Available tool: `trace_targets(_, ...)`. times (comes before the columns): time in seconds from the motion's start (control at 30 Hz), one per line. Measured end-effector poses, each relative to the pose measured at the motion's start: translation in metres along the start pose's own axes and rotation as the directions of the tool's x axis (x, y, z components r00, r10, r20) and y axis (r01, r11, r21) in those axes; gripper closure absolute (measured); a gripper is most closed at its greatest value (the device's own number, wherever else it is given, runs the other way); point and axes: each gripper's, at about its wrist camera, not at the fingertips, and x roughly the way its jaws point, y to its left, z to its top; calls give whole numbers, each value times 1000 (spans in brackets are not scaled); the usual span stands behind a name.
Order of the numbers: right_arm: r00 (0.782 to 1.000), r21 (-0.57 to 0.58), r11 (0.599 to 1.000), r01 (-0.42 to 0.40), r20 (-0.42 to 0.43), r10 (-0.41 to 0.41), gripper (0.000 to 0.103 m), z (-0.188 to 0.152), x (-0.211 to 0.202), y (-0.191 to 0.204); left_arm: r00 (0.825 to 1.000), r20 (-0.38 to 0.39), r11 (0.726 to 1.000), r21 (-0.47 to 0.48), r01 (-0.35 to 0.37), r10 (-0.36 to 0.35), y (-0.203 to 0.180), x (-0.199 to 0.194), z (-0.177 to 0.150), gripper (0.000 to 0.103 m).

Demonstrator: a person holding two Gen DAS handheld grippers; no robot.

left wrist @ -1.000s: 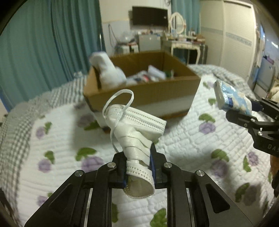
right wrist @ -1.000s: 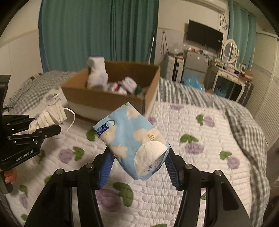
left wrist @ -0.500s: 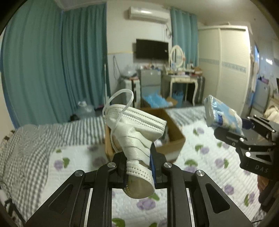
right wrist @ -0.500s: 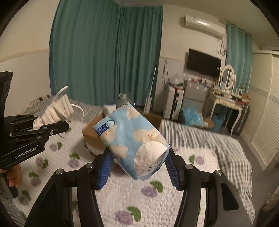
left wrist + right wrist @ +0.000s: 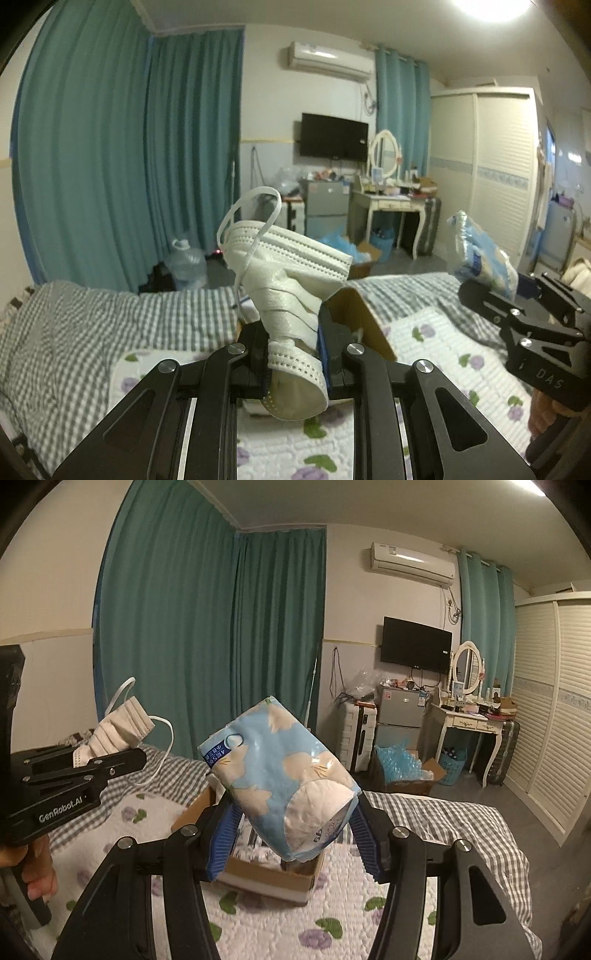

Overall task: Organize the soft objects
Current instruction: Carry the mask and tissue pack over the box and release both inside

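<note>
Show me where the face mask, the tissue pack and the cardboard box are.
face mask [image 5: 291, 269]: left wrist view, on its pleated middle.
tissue pack [image 5: 280, 775]: right wrist view, on its blue printed side.
cardboard box [image 5: 273, 880]: right wrist view, on its near wall.

"GenRobot.AI" on the left gripper [image 5: 110, 766]; "DAS" on the right gripper [image 5: 495, 295].

box [image 5: 273, 877] on bed [image 5: 443, 819], curtains [image 5: 207, 635] behind
</note>
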Motion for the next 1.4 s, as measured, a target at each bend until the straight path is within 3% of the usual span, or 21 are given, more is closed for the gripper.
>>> trace_targets(0.27, 1000, -28, 1000, 3, -1, -3, 46, 12, 37, 6, 1000, -24, 1000, -19, 6, -7, 4, 30, 9, 84)
trace_targets(0.63, 990, 1, 1000, -24, -138, 24, 46, -6, 123, 0, 989, -144, 998, -66, 7, -17, 15, 101, -1, 84)
trace_targets(1.1, 922, -27, 999, -33, -386, 20, 45, -76, 204, -13, 924, -382, 999, -39, 10, -24, 9, 181, -50, 78)
trace_targets(1.27, 916, -69, 997, -36, -401, 5, 44, -89, 212, -11, 893, -450, 998, -60, -4, -24, 10, 193, -63, 78)
trace_targets(1.33, 914, -85, 995, -47, -406, 8, 42, -92, 212, -6, 888, -459, 998, -69, -7, -25, 11, 195, -64, 77)
trace_targets(1.4, 915, -99, 994, -49, -402, 5, 41, -92, 211, -2, 887, -461, 997, -82, 2, -40, 10, 193, -61, 66)
